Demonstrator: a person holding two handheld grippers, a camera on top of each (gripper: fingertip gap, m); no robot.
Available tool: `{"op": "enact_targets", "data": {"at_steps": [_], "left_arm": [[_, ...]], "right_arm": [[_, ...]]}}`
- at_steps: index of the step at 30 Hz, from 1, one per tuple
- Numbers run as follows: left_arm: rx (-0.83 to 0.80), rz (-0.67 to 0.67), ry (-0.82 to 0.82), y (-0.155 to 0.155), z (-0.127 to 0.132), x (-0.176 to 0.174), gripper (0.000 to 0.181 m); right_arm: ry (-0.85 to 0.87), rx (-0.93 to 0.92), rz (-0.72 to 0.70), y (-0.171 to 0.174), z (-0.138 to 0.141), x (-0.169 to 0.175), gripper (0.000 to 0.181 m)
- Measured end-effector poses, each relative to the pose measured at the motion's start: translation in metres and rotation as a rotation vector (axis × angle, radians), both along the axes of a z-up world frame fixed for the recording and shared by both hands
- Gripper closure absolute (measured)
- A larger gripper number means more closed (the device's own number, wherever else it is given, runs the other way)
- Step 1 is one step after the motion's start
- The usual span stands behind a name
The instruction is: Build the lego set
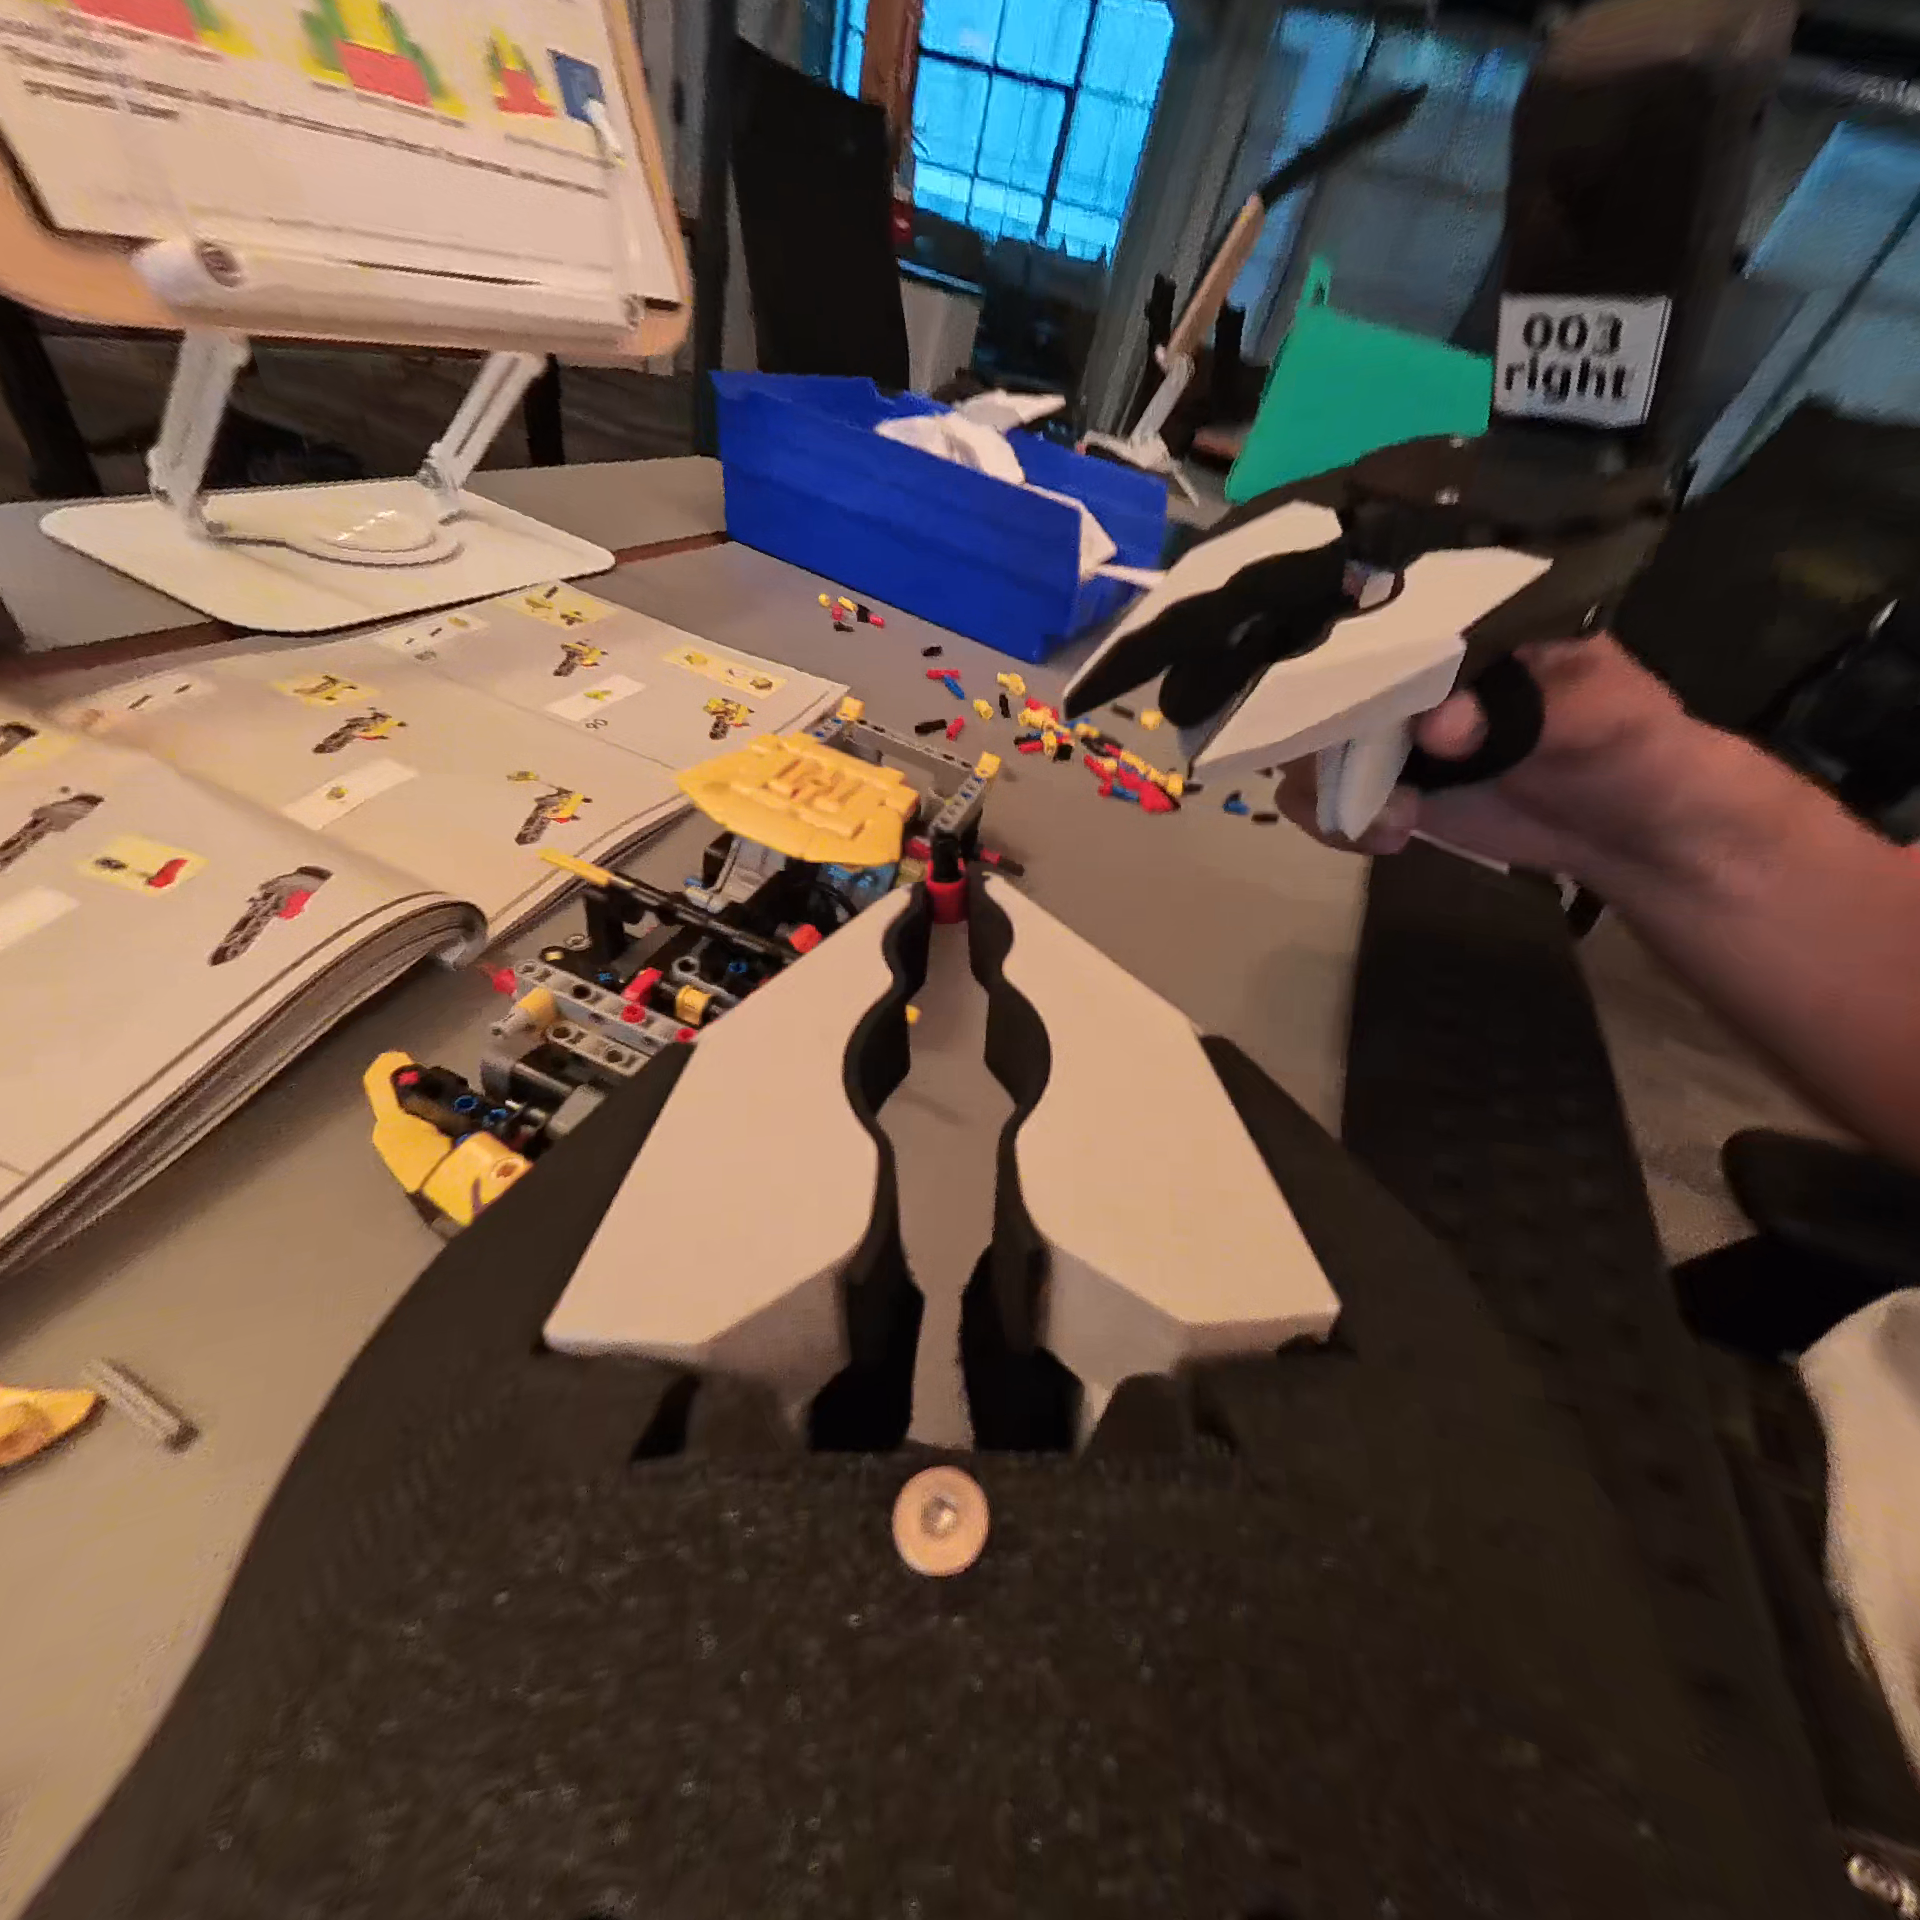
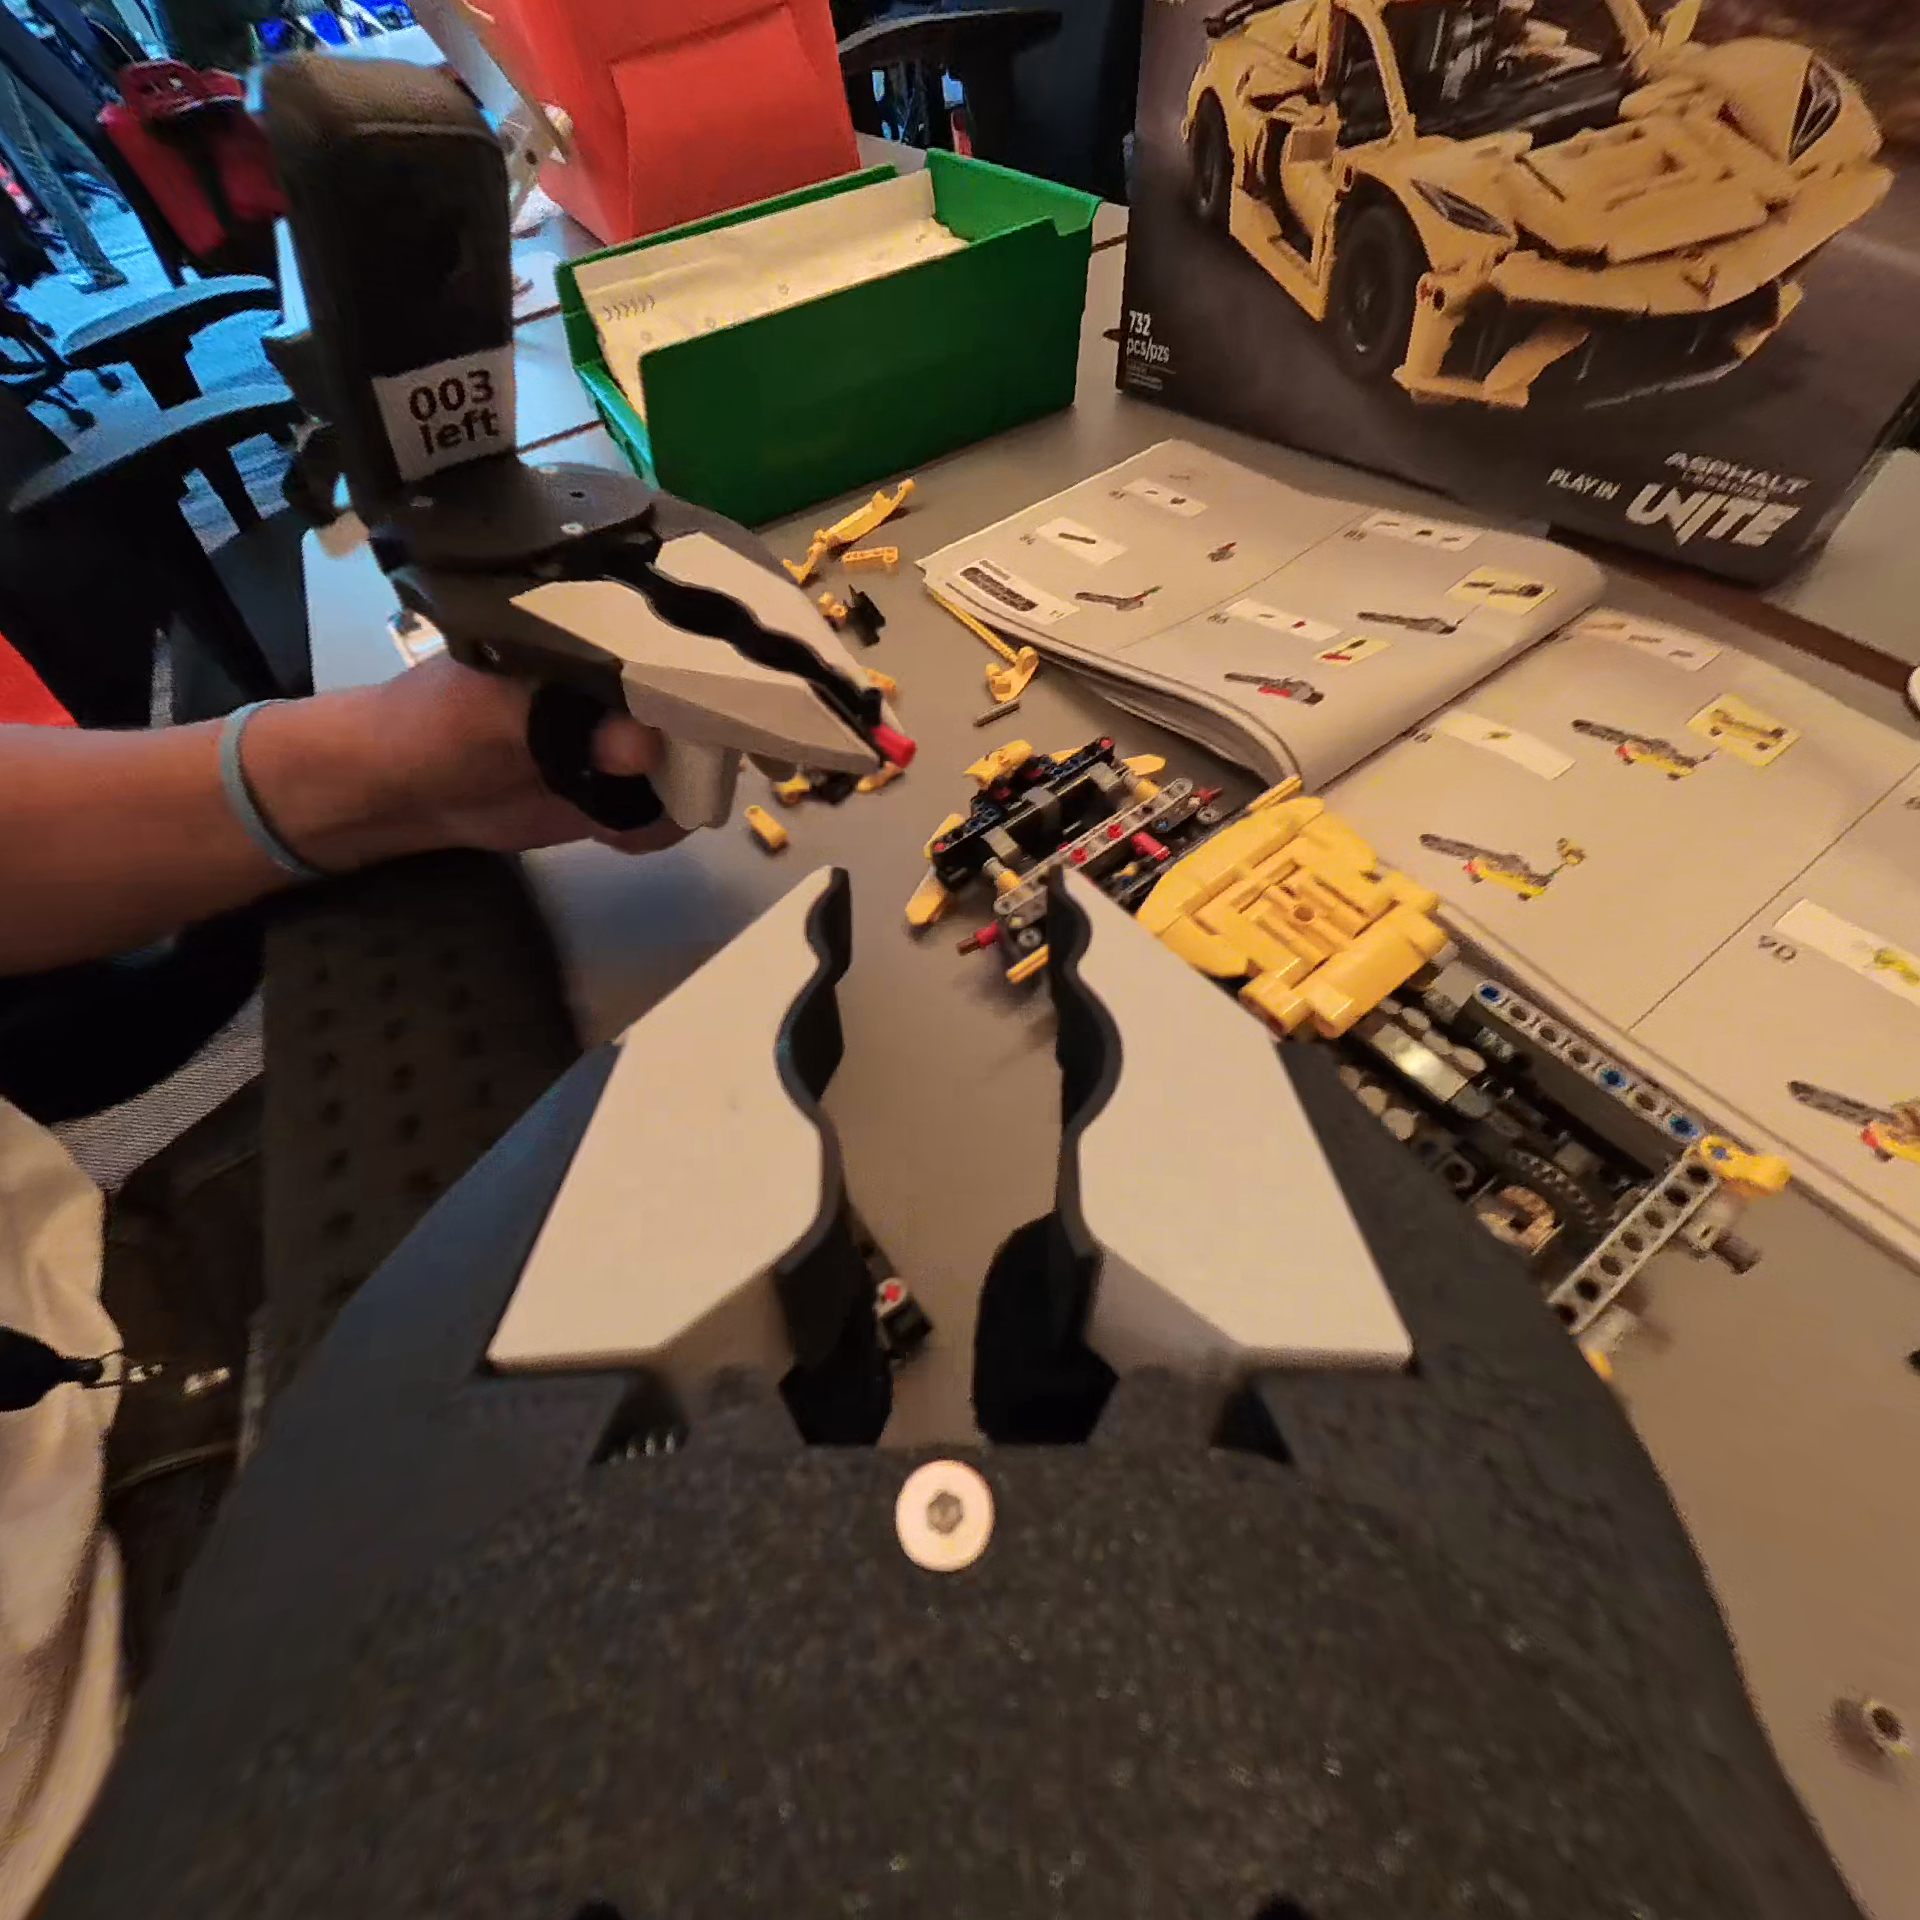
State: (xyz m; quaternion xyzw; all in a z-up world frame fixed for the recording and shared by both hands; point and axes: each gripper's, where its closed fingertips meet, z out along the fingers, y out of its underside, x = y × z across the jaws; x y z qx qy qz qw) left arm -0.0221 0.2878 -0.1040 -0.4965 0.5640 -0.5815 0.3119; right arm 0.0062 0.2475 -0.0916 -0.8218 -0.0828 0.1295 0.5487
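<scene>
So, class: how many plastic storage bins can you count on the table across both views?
2. A blue bin stands behind the scattered small pieces in the left wrist view; a green bin stands beside the set's box in the right wrist view. Others may sit out of frame.

Behind the grey table (image 1: pixel 1174 935), a blue bin (image 1: pixel 914 520) holding white paper stands right of a white tablet stand (image 1: pixel 322 540), while office chairs (image 2: pixel 156 343) stand beyond its edge.

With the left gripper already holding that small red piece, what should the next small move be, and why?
Probably carry the red piece down to the partly built car. The left gripper pinches it above the table, clear of the model, while the right gripper hovers open and empty, free to steady the model.
</scene>
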Motion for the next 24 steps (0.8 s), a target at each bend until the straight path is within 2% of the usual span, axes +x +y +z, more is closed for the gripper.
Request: {"op": "enact_targets", "data": {"at_steps": [4, 9, 13, 15, 17, 19, 21, 24], "left_arm": [[-0.057, 0.087, -0.014, 0.023, 0.004, -0.001, 0.175], [0.010, 0.344, 0.011, 0.077, 0.000, -0.007, 0.175], [0.108, 0.520, 0.078, 0.116, -0.011, -0.016, 0.174], [0.158, 0.600, 0.110, 0.133, -0.016, -0.021, 0.175], [0.212, 0.685, 0.122, 0.150, -0.015, -0.026, 0.174], [0.235, 0.708, 0.123, 0.159, -0.014, -0.025, 0.174], [0.198, 0.697, 0.130, 0.163, -0.016, -0.023, 0.174], [0.138, 0.671, 0.135, 0.165, -0.023, -0.022, 0.174]], "right_arm": [[-0.027, 0.059, 0.027, 0.021, 0.018, 0.013, 0.147], [-0.077, 0.134, -0.036, 0.049, 0.029, 0.061, 0.150], [0.021, 0.296, -0.143, 0.047, 0.025, 0.089, 0.150], [0.111, 0.286, -0.146, 0.039, 0.020, 0.090, 0.146], [0.094, 0.322, -0.159, 0.036, 0.019, 0.096, 0.152], [0.095, 0.315, -0.147, 0.037, 0.017, 0.099, 0.154], [0.139, 0.334, -0.087, 0.039, 0.022, 0.092, 0.155], [0.147, 0.296, -0.063, 0.040, 0.014, 0.086, 0.153]]}}
